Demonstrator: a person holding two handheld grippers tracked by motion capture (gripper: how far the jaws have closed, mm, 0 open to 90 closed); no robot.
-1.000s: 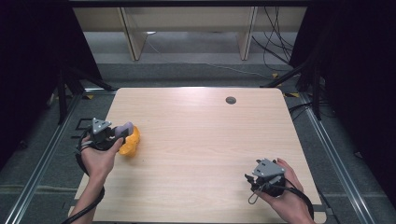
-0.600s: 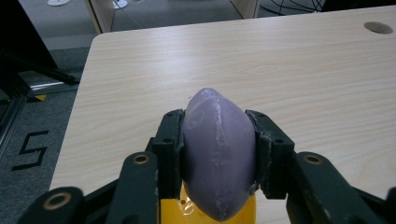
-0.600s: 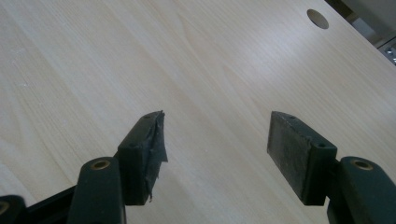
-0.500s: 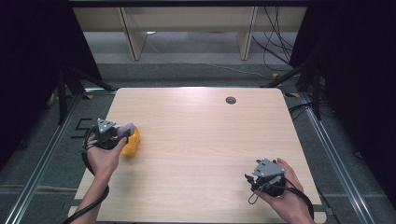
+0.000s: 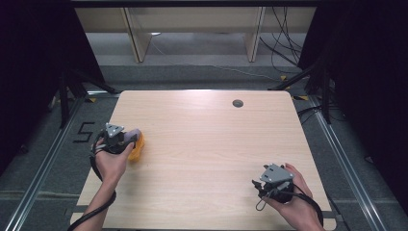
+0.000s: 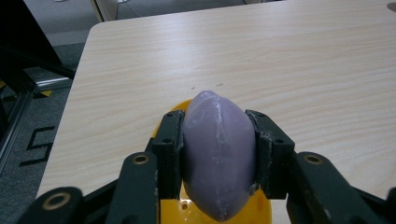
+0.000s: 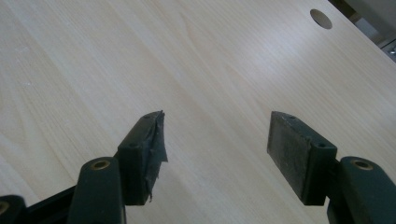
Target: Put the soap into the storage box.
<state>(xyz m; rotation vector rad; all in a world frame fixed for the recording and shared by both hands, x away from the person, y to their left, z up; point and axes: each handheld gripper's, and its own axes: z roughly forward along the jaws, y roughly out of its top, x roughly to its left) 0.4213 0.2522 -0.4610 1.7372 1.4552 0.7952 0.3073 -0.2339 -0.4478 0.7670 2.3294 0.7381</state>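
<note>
Left tongs [image 6: 217,154] clenched on one purple soap-like bar [image 6: 218,154], held just above one yellow dish [image 5: 136,148] near the left edge of the surface [image 5: 207,144]. Right tongs [image 7: 217,154] released, jaws wide apart over bare wood at the near right. One round hole [image 5: 237,103] sits far back.

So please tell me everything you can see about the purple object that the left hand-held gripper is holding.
The purple object is a smooth, pale lilac oval that tapers to a blunt tip at each end, with a faint seam along its length. It looks waxy, like a bar of soap. The left hand-held gripper is shut on it, one black pad pressing each broad side. It sits just above a yellow object near the wooden table's left edge; I cannot tell whether they touch.
</note>
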